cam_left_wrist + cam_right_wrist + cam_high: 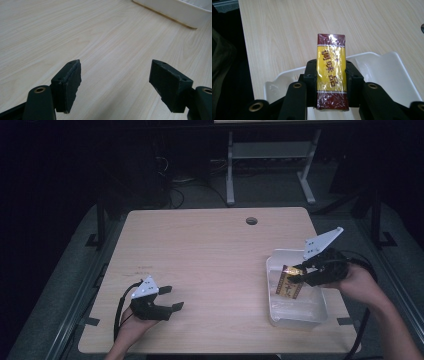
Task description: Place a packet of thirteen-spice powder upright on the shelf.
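A flat packet, yellow with dark red ends and wrapped in shiny film, is clamped between the jaws of my right gripper. In the high view that right gripper holds the packet over a white plastic tray at the table's right side. The tray's rim lies just below the packet in the right gripper view. My left gripper rests low at the front left of the table, jaws wide apart with bare wood between them.
The light wooden table has a round cable hole near its far edge. A corner of the white tray lies ahead of the left gripper. Beyond the table stands a white desk frame on a dark floor.
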A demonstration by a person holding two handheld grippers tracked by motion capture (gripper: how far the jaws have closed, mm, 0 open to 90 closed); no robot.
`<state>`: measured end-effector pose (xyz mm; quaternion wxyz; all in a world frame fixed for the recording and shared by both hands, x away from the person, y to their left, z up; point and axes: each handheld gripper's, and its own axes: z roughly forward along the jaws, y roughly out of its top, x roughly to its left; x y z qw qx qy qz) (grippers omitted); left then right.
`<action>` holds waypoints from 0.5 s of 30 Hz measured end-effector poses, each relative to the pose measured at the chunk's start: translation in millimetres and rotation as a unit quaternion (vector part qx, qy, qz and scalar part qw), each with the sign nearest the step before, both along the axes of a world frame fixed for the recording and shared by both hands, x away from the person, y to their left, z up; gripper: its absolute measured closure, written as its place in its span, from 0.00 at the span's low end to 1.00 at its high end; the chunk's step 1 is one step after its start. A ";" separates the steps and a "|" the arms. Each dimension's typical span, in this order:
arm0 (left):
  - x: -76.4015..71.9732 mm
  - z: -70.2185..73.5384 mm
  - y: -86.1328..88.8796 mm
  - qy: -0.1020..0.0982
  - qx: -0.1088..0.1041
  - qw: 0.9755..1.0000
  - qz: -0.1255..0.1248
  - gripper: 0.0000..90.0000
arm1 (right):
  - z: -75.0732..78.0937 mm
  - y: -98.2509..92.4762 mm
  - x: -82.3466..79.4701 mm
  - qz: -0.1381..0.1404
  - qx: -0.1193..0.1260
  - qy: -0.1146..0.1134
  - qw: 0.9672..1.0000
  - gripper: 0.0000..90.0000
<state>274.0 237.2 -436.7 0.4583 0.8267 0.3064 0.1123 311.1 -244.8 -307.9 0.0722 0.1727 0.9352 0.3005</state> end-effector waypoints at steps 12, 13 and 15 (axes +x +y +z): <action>0.6 0.0 0.3 0.000 -0.001 1.000 0.000 0.28 | -9.3 -4.6 0.3 -0.001 -0.007 0.008 1.000 0.76; 0.6 0.0 0.3 0.000 -0.002 1.000 0.000 0.28 | -10.9 -5.1 0.9 -0.001 -0.008 0.008 1.000 0.76; 0.8 0.0 0.5 0.000 -0.002 1.000 0.000 0.28 | -14.7 -5.6 1.8 -0.003 -0.007 0.012 1.000 0.76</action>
